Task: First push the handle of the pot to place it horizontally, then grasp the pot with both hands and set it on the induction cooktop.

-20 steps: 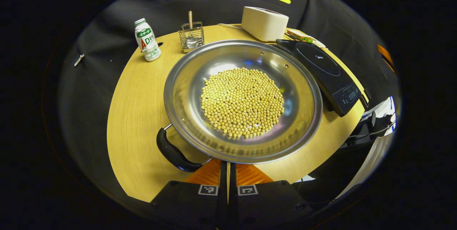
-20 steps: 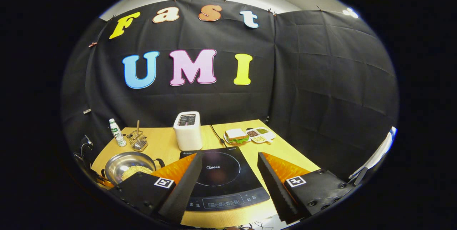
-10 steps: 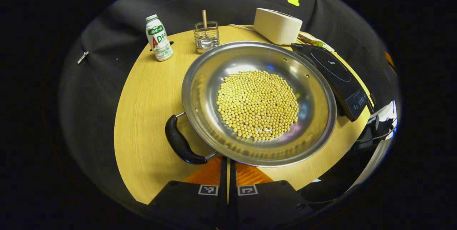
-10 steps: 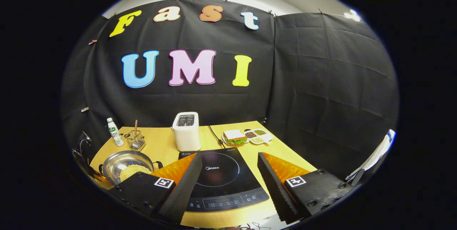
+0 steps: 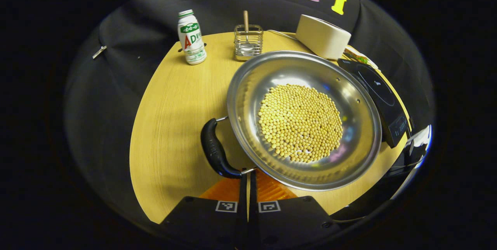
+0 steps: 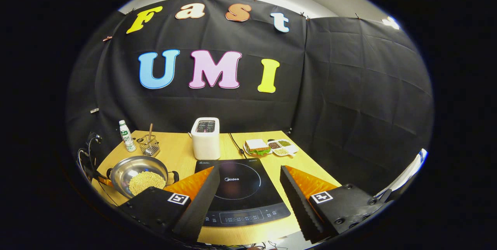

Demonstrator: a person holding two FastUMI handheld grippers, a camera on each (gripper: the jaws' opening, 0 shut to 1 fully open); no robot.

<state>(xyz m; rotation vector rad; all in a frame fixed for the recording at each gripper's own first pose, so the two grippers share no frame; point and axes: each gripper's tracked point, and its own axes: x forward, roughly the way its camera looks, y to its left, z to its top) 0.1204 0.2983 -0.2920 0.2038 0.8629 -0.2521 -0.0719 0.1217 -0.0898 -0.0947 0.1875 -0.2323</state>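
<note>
Left gripper view: my left gripper (image 5: 248, 182), fingers pressed together, sits at the pot's (image 5: 248, 87) near rim beside its black handle (image 5: 214, 151); whether they touch is hidden.
Pot: on the table (image 5: 174, 98), holding beans (image 5: 301, 122); the induction cooktop (image 5: 382, 94) is partly cut off.
Right gripper view: my right gripper (image 6: 248, 195) is spread wide above the cooktop; its fingertips are cut off.

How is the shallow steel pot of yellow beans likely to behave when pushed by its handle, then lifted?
The shallow steel pot probably slides and turns easily on the smooth wooden table. The loose yellow beans would likely roll and shift if it tilts. Its black handle hangs on thin wire, so it may swing.
</note>
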